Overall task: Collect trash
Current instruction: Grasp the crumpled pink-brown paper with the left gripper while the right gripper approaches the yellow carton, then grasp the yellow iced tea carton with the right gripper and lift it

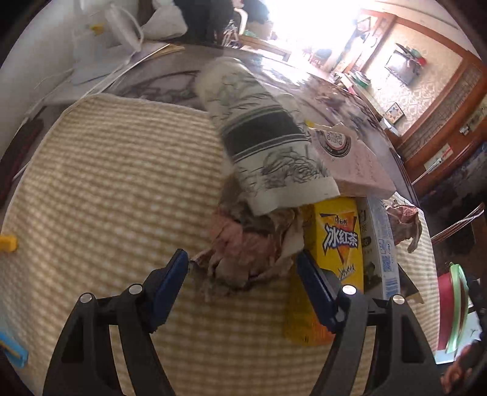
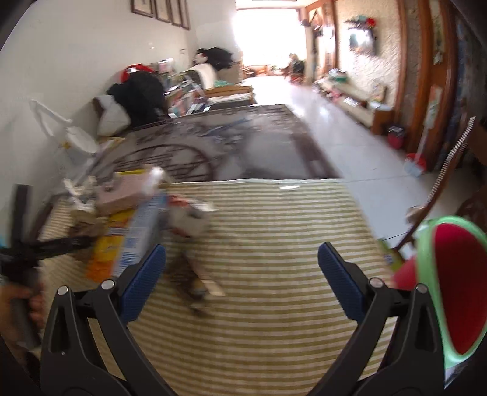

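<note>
A pile of trash lies on a yellow checked cloth (image 1: 106,182): a crumpled pink and brown paper wad (image 1: 243,246), a rolled printed paper (image 1: 261,134), a yellow iced-tea carton (image 1: 334,243), a white-blue carton (image 1: 380,252) and a pink box (image 1: 356,161). My left gripper (image 1: 242,268) is open, its blue pads either side of the paper wad, not closed on it. My right gripper (image 2: 242,262) is open and empty over the striped cloth (image 2: 274,228). The pile (image 2: 137,222) lies at its left, blurred. A brown scrap (image 2: 194,283) lies between its fingers.
A red bin with a green rim (image 2: 456,283) stands at the right edge; it also shows in the left wrist view (image 1: 453,304). Another crumpled paper (image 1: 404,219) lies beyond the cartons. A white kettle (image 1: 121,27) and bags stand at the back left. A dark patterned tabletop (image 2: 243,143) extends behind.
</note>
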A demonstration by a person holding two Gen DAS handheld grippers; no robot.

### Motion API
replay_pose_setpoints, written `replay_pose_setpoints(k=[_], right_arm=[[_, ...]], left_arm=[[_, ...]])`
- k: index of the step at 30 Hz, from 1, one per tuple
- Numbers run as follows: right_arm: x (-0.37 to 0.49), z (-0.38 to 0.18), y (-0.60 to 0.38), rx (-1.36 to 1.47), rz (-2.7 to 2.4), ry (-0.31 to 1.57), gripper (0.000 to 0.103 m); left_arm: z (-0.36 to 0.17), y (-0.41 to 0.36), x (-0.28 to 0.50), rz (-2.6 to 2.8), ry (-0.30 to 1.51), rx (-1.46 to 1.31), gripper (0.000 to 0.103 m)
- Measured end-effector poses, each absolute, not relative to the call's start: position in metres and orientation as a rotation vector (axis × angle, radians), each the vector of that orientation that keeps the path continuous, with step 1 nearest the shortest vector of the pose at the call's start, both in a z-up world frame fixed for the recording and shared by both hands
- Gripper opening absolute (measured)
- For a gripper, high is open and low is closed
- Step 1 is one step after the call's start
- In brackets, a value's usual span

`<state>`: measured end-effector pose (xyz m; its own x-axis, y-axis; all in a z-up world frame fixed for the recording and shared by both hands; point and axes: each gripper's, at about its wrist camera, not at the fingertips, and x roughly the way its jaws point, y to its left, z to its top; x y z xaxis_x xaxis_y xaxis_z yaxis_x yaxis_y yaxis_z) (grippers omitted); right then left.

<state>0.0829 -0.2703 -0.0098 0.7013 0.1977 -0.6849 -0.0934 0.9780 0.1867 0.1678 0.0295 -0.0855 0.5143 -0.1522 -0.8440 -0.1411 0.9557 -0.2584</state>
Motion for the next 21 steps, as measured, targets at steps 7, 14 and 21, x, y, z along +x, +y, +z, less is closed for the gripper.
replay_pose_setpoints(k=[7, 14, 21], right_arm=[[0.094, -0.011, -0.188, 0.096, 0.314, 0.871, 0.081], [0.114, -0.024, -0.124, 0.039, 0.405, 1.008, 0.046], [0.148, -0.053, -0.082, 0.016, 0.361, 1.128, 0.046]], left_arm=[[-0.088, 0.044, 0.165, -0.049, 1.029, -0.435, 0.035], [-0.048, 0.071, 0.121, -0.026, 0.908, -0.498, 0.034], [-0.033, 0.092, 0.111, -0.023, 0.844, -0.554, 0.034]])
